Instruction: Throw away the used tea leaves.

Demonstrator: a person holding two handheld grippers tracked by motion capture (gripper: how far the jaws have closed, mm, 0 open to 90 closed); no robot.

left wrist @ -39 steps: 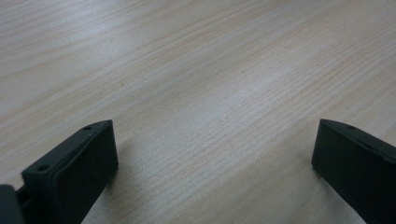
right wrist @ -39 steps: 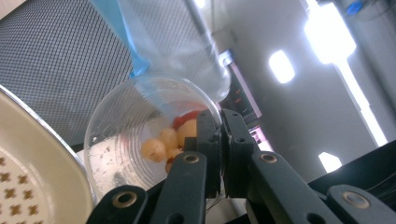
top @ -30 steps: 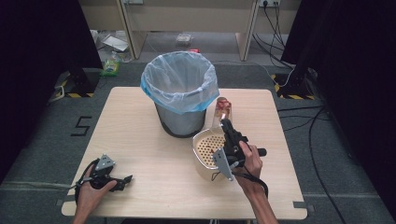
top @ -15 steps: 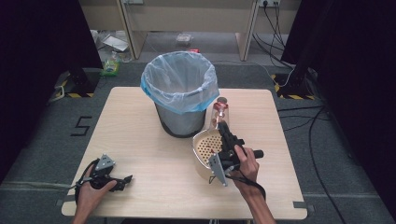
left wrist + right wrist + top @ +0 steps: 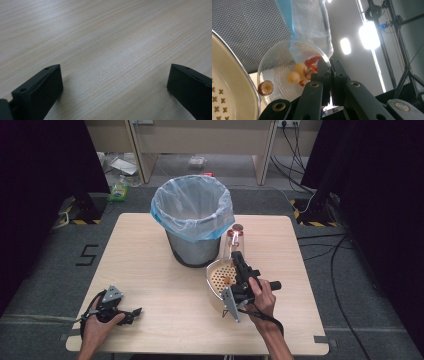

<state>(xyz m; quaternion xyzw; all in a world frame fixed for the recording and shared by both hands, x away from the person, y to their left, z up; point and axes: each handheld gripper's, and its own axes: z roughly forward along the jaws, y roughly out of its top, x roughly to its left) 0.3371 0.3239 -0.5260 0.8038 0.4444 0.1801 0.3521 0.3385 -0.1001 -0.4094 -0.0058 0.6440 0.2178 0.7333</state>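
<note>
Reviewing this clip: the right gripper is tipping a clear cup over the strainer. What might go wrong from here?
1. The right gripper pinches only the clear cup's thin rim; the cup could slip or buckle.
2. Fruit pieces tumble out at the edge of the strainer; some may miss and roll onto the table.
3. The strainer sits close to the lined bin, and nothing steadies it: the left gripper rests open, far off.
</note>
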